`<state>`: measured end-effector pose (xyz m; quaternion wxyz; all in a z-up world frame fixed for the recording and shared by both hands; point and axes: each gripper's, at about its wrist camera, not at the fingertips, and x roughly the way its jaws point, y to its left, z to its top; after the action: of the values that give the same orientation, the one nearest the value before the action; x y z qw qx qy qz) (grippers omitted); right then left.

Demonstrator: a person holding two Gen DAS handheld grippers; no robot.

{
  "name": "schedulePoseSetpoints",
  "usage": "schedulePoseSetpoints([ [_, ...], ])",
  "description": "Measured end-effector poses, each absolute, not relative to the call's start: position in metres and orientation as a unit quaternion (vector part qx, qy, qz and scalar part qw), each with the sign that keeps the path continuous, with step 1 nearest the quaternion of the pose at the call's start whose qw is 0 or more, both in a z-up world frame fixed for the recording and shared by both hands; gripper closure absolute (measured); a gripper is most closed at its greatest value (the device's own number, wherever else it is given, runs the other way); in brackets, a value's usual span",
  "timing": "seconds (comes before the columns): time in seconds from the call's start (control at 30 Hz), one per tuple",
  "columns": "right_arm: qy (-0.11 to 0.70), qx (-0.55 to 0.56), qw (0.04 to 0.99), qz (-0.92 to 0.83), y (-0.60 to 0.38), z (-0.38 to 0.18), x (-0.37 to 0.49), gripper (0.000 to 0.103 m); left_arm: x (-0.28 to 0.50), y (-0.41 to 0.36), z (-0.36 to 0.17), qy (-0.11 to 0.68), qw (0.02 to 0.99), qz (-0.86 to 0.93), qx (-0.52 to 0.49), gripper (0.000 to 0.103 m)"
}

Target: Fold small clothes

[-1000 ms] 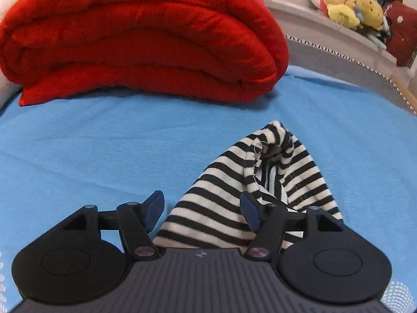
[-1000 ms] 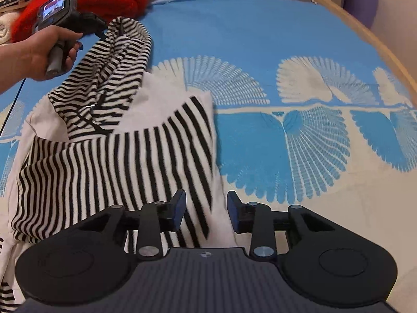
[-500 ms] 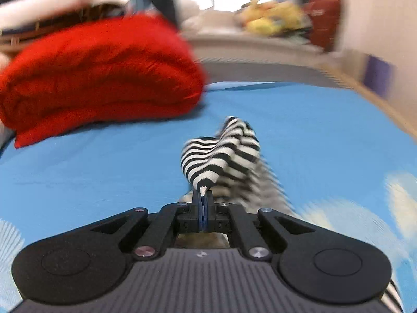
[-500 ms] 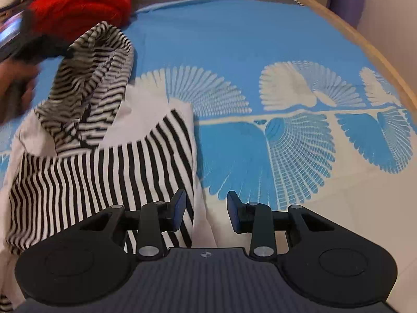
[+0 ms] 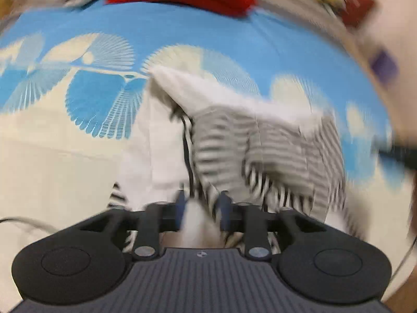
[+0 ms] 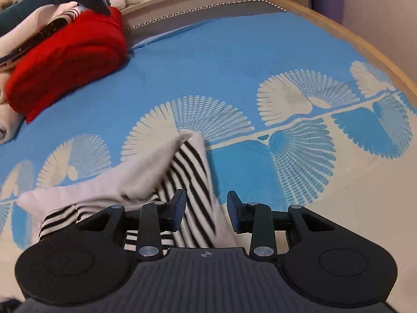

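striped top [image 5: 263,146] lies bunched on the blue patterned bed cover [image 6: 234,60], directly ahead of and under both grippers, with one layer flipped over so its white inner side shows. seen from the right wrist, its long side runs from lower left up toward the middle of the frame, ending in a white corner near the fan print. left gripper [image 5: 202,207] sits right over the near edge of the top; frame is badly motion-blurred. its jaws have just been opening after a pinch, now a narrow gap, with white and striped cloth between them; pads do not look clamped on it, though the blur makes this hard to say. right gripper [image 6: 206,208] hovers at the right edge of the top, jaws moderately open, a strip of striped cloth in the gap, but nothing pressed. judgement: fold-over step, left side just laid across; right gripper is nearer the free right edge, so next grab likely falls to it. red blanket [image 6: 67,60] sits far back, well apart.
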<state>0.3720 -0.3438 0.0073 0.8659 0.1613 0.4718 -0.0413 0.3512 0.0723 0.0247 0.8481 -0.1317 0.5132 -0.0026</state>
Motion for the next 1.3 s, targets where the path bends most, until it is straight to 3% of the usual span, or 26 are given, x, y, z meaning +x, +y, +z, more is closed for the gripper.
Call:
schedulePoseSetpoints([
  [0.13,0.504,0.202,0.839,-0.019,-0.335,-0.010,0.376,0.066,0.385,0.078,-0.006,0.550,0.814,0.017,-0.186,0.062],
  [0.2,0.533,0.220,0.817,-0.003,-0.330,-0.024,0.378,0.066,0.393,0.078,-0.016,0.569,0.797,-0.021,-0.204,0.049],
  [0.43,0.609,0.224,0.760,0.016,-0.305,-0.073,0.380,0.065,0.401,0.077,-0.049,0.603,0.764,-0.015,-0.230,0.050],
  [0.47,0.616,0.216,0.758,0.011,-0.302,-0.078,0.379,0.065,0.400,0.078,-0.051,0.605,0.760,-0.016,-0.238,0.055],
  [0.53,0.623,0.210,0.754,0.008,-0.295,-0.085,0.378,0.068,0.407,0.078,-0.056,0.606,0.759,-0.025,-0.238,0.085],
  [0.57,0.622,0.208,0.755,0.009,-0.292,-0.085,0.378,0.084,0.408,0.078,-0.056,0.604,0.763,-0.024,-0.230,0.100],
  [0.63,0.607,0.205,0.768,0.015,-0.288,-0.076,0.378,0.102,0.411,0.081,-0.048,0.590,0.775,-0.023,-0.224,0.101],
  [0.73,0.547,0.253,0.798,0.017,-0.302,-0.051,0.378,0.103,0.412,0.089,-0.017,0.515,0.812,-0.072,-0.266,0.101],
  [0.83,0.415,0.331,0.847,0.021,-0.333,-0.001,0.374,0.103,0.401,0.105,0.017,0.396,0.857,-0.108,-0.311,0.101],
  [0.9,0.355,0.324,0.877,0.004,-0.347,0.024,0.367,0.103,0.399,0.110,0.021,0.376,0.872,-0.098,-0.297,0.101],
  [0.97,0.351,0.327,0.877,-0.012,-0.355,0.026,0.364,0.103,0.406,0.111,-0.002,0.445,0.845,-0.070,-0.287,0.101],
  [1.07,0.475,0.293,0.829,-0.038,-0.349,-0.013,0.371,0.103,0.411,0.113,-0.056,0.574,0.772,-0.015,-0.272,0.099],
  [1.1,0.518,0.285,0.805,-0.048,-0.346,-0.029,0.372,0.103,0.410,0.116,-0.064,0.589,0.760,0.004,-0.276,0.088],
  [1.2,0.590,0.311,0.743,-0.054,-0.346,-0.064,0.365,0.098,0.411,0.128,-0.059,0.570,0.760,0.014,-0.311,0.067],
  [1.23,0.588,0.314,0.744,-0.052,-0.345,-0.062,0.364,0.098,0.412,0.127,-0.053,0.560,0.768,0.011,-0.311,0.065],
  [1.3,0.577,0.299,0.759,-0.046,-0.341,-0.054,0.368,0.086,0.414,0.122,-0.044,0.549,0.780,0.008,-0.300,0.064],
])
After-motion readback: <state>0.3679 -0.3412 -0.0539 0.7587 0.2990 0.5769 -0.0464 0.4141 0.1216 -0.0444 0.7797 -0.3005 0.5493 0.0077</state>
